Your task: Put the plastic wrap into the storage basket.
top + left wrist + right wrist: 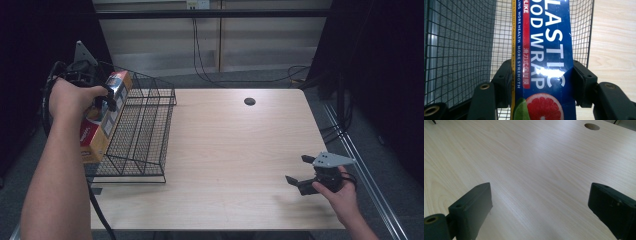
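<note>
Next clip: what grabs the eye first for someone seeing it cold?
The long plastic wrap box, clamped in the left gripper and held above the black wire basket at the table's left edge. In the left gripper view its blue face with a grapefruit picture looms large. The right gripper rests open over the bare wooden table at the near right.

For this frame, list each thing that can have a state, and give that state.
Long plastic wrap box, blue and orange card: clamped, held at the basket's left edge.
Left gripper: shut on the box.
Right gripper: open, holding nothing, low above the table.
Black wire mesh basket: upright on the table, nothing visible inside.
Light wooden table: bare around the right gripper.
</note>
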Demonstrator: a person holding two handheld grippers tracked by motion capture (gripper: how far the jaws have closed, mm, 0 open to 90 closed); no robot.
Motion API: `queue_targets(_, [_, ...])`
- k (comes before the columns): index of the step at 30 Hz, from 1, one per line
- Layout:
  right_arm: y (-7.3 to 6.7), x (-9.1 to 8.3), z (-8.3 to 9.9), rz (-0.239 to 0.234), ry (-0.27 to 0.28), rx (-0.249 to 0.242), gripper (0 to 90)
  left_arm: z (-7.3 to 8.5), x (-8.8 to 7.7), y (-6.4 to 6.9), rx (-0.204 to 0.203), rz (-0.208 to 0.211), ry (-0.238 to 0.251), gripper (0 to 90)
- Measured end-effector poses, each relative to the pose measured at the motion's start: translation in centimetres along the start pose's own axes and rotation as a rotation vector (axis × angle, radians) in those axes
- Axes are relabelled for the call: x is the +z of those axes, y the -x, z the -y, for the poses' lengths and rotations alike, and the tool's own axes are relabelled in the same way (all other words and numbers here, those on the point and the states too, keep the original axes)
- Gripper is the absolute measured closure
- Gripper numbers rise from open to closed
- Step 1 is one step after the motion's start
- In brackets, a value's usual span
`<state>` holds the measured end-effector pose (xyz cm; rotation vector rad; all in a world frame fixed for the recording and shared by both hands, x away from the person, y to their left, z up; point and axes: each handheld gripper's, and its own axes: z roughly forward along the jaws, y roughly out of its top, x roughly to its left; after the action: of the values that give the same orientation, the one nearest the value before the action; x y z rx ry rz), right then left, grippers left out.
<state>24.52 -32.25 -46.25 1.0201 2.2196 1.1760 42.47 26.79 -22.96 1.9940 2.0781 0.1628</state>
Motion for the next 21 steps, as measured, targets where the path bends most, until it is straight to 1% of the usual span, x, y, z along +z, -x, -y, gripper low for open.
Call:
queue_targets(1, [0.0, 0.0, 0.0, 0.001, 0.0, -0.001, 5.0, -0.1, 0.0, -0.2, 0.017, -0.005, -0.007, 43.6])
queue_targets(2, [0.1, 0.0, 0.0, 0.0, -0.001, -0.001, 5.0, -0.1, 0.1, -0.3, 0.025, -0.015, -0.005, 43.6])
queue_targets(3, [0.1, 0.0, 0.0, -0.001, -0.001, -0.001, 5.0, -0.1, 0.2, -0.4, 0.015, -0.006, -0.002, 43.6])
queue_targets(4, [0.1, 0.0, 0.0, 0.001, 0.0, -0.001, 5.0, -0.1, 0.2, -0.5, 0.014, -0.012, -0.003, 43.5])
queue_targets(5, [0.1, 0.0, 0.0, 0.007, 0.002, 0.001, 5.0, -0.2, 0.3, -0.7, 0.026, -0.014, -0.004, 43.6])
queue_targets(6, [0.1, 0.0, 0.0, 0.011, 0.002, 0.001, 5.0, -0.2, 0.4, -0.7, 0.015, -0.025, 0.001, 43.6])
queue_targets(7, [0.1, 0.0, 0.0, 0.012, 0.001, -0.001, 5.0, -0.2, 0.6, -0.8, -0.005, -0.009, -0.001, 43.6])
queue_targets(8, [0.1, 0.1, 0.0, 0.007, 0.002, -0.002, 5.0, -0.2, 0.7, -1.0, 0.014, -0.018, -0.001, 43.6])
queue_targets(9, [0.1, 0.1, 0.0, 0.007, -0.001, 0.0, 5.0, -0.2, 0.8, -1.1, 0.014, -0.019, -0.001, 43.6])
queue_targets(11, [0.1, 0.1, 0.0, 0.005, -0.005, -0.001, 5.0, -0.2, 0.9, -1.3, 0.003, -0.018, 0.003, 43.5])
queue_targets(15, [0.1, 0.1, 0.0, 0.003, -0.003, 0.003, 5.0, -0.3, 1.2, -1.8, 0.001, -0.026, -0.002, 43.5])
queue_targets(17, [0.1, 0.1, 0.0, -0.002, -0.008, -0.001, 5.0, -0.3, 1.5, -2.0, -0.02, -0.015, 0.002, 43.4])
queue_targets(19, [0.1, 0.2, 0.1, 0.006, -0.008, -0.004, 5.0, -0.3, 1.6, -2.3, -0.013, -0.025, -0.004, 43.4])
queue_targets(20, [0.1, 0.2, 0.1, 0.005, -0.008, -0.002, 5.0, -0.3, 1.8, -2.3, -0.027, -0.021, -0.001, 43.4])
queue_targets(21, [0.1, 0.2, 0.1, 0.006, -0.006, 0.001, 5.0, -0.3, 1.9, -2.3, -0.023, -0.031, -0.001, 43.4])
